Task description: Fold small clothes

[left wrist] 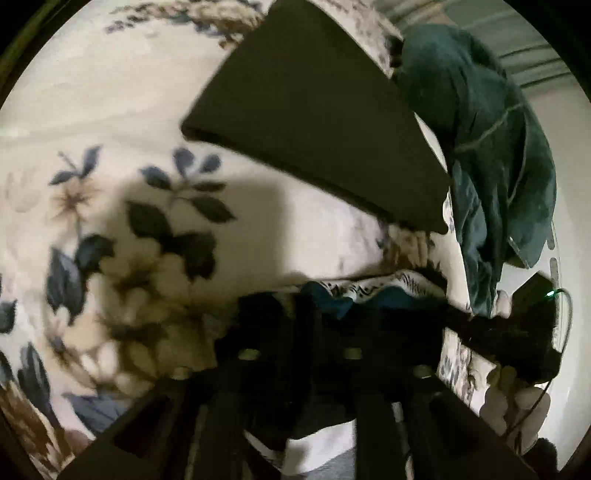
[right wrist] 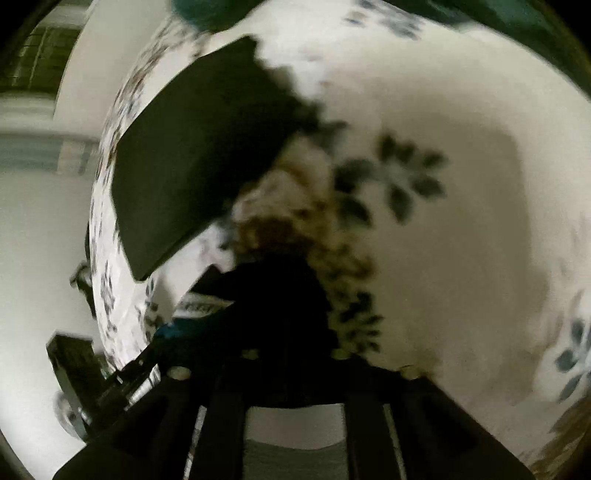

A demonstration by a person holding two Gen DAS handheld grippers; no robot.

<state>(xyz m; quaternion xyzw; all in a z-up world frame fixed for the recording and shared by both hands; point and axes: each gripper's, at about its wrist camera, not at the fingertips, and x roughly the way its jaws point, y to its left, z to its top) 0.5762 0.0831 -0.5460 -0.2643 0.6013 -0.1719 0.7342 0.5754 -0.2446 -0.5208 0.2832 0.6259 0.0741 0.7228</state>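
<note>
A small patterned garment, white and blue with dark zigzag marks [left wrist: 373, 291], is stretched between my two grippers over a floral blanket [left wrist: 122, 122]. My left gripper [left wrist: 295, 314] is shut on one end of it. My right gripper [right wrist: 280, 295] is shut on the other end; the cloth shows as a blue and white strip [right wrist: 192, 314] to its left. The right gripper also shows in the left wrist view [left wrist: 509, 325], and the left gripper in the right wrist view [right wrist: 122, 373]. A dark folded garment [left wrist: 314, 110] lies flat on the blanket beyond; it also shows in the right wrist view [right wrist: 199, 158].
A crumpled dark teal garment [left wrist: 491, 147] lies at the blanket's right edge, seen at the top of the right wrist view [right wrist: 210, 14]. The bed edge drops to a pale floor [right wrist: 40, 221]. Both views are motion blurred.
</note>
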